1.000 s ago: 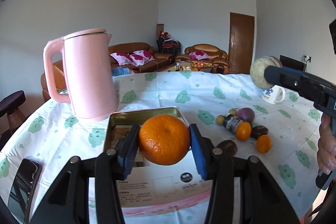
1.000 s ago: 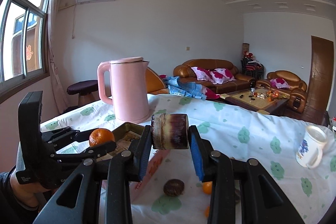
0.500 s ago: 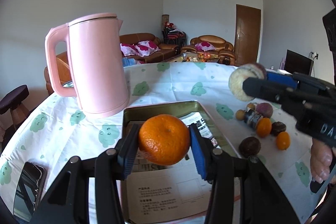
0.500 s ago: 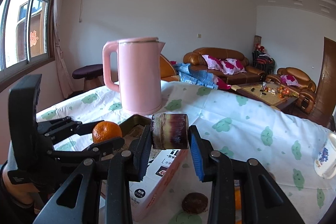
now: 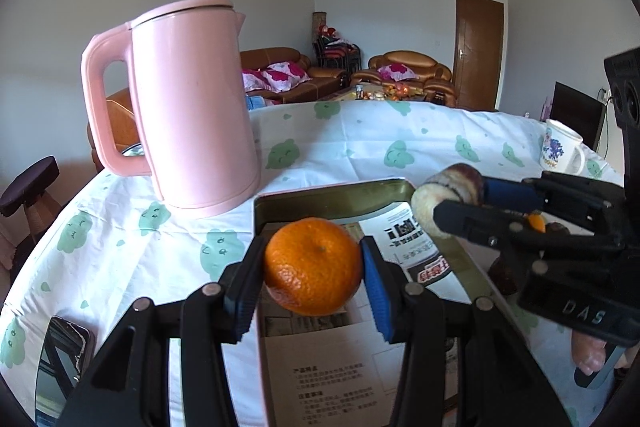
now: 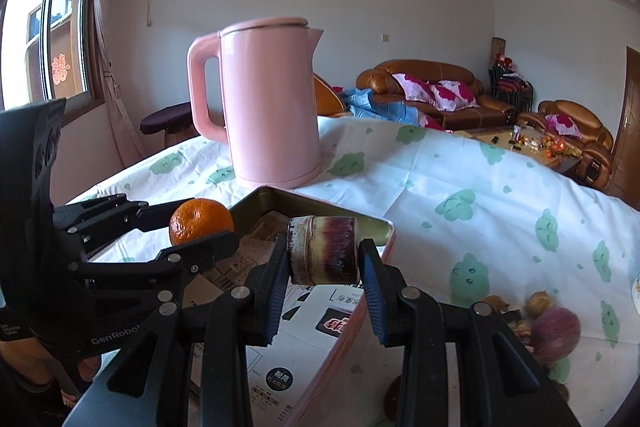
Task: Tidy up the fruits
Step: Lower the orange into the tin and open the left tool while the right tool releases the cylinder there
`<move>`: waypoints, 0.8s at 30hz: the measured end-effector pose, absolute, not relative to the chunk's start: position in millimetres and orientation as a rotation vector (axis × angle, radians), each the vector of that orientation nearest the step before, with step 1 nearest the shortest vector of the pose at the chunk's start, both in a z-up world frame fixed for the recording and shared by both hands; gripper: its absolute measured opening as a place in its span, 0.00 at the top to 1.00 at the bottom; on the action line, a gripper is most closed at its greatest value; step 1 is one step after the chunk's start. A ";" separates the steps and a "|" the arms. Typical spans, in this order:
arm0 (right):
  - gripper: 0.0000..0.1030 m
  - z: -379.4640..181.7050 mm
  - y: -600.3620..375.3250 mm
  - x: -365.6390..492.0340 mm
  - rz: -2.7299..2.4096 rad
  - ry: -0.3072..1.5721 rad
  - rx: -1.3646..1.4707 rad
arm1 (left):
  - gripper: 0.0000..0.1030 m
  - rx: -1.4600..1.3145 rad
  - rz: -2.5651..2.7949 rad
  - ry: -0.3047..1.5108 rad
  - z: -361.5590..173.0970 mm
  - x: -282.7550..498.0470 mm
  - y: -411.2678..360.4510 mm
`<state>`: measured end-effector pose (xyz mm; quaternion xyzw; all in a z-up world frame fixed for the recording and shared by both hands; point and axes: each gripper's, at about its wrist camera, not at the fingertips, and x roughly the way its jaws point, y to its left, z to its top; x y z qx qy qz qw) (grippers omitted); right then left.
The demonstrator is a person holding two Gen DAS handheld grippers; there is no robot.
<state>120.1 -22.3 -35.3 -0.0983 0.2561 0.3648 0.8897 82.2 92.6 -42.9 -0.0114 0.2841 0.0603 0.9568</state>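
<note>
You can read "GenRobot" on the left tool [image 6: 202, 231], "DAS" on the right tool [image 5: 454, 201], and "耐用" on a leaflet [image 6: 280, 367] in the tin.

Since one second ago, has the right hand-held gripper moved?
Yes. The right hand-held gripper with its sugarcane piece came toward the tin box and the pink kettle.

Smooth pink plastic kettle [image 5: 192, 107], bumpy shiny orange [image 5: 313, 265], dull metal tin [image 5: 340, 197] lined with printed paper [image 5: 332, 379], soft cloth on worktop [image 6: 460, 179], rough sugarcane piece [image 6: 323, 250]
</note>
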 end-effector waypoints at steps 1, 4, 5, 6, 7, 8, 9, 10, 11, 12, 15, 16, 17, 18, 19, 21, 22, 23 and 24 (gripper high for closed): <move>0.64 -37.6 -20.0 121.1 0.759 0.539 -0.202 | 0.53 -0.022 0.124 0.580 -43.7 82.9 93.5; 0.64 -41.8 -15.9 123.5 0.756 0.549 -0.203 | 0.53 -0.019 0.126 0.590 -46.3 85.3 95.9; 0.64 -42.9 -14.8 124.2 0.756 0.553 -0.203 | 0.53 -0.018 0.125 0.594 -47.1 86.2 96.5; 0.64 -43.4 -13.9 124.8 0.756 0.555 -0.204 | 0.53 -0.021 0.125 0.598 -47.8 86.9 97.0; 0.64 -44.5 -12.3 124.9 0.754 0.556 -0.207 | 0.53 -0.024 0.124 0.601 -48.7 87.8 97.9; 0.64 -45.0 -11.4 124.8 0.754 0.559 -0.207 | 0.53 -0.024 0.125 0.605 -49.6 88.6 98.3; 0.64 -46.1 -10.4 125.7 0.754 0.562 -0.208 | 0.53 -0.024 0.126 0.606 -50.3 88.8 99.0; 0.64 -46.7 -9.3 125.7 0.753 0.565 -0.209 | 0.53 -0.023 0.127 0.608 -50.8 89.2 99.6; 0.64 -47.5 -8.2 125.6 0.752 0.567 -0.211 | 0.53 -0.023 0.127 0.611 -51.2 89.9 99.9; 0.64 -48.1 -7.7 126.0 0.753 0.569 -0.210 | 0.53 -0.022 0.128 0.614 -51.9 90.3 100.5; 0.64 -50.1 -4.2 126.0 0.756 0.575 -0.215 | 0.53 -0.020 0.128 0.622 -53.7 91.6 102.4; 0.64 -51.1 -2.8 125.8 0.758 0.578 -0.219 | 0.53 -0.019 0.129 0.626 -54.2 92.0 103.1; 0.64 -52.0 -1.0 125.8 0.759 0.581 -0.222 | 0.53 -0.019 0.129 0.628 -54.8 92.3 103.8; 0.64 -52.8 0.5 126.0 0.760 0.583 -0.226 | 0.53 -0.018 0.127 0.629 -55.1 92.8 104.1; 0.64 -53.6 1.8 125.9 0.759 0.585 -0.230 | 0.53 -0.017 0.126 0.630 -55.0 93.1 104.1; 0.64 -55.6 4.4 126.0 0.753 0.588 -0.241 | 0.53 -0.011 0.127 0.633 -54.6 93.4 103.9; 0.64 -56.1 4.3 126.2 0.751 0.590 -0.240 | 0.53 -0.010 0.126 0.635 -54.7 94.0 104.0; 0.64 -56.8 4.3 127.2 0.749 0.594 -0.239 | 0.53 -0.010 0.123 0.637 -55.1 94.6 104.4; 0.64 -57.7 4.4 127.7 0.745 0.598 -0.239 | 0.53 -0.009 0.123 0.638 -55.4 95.1 104.3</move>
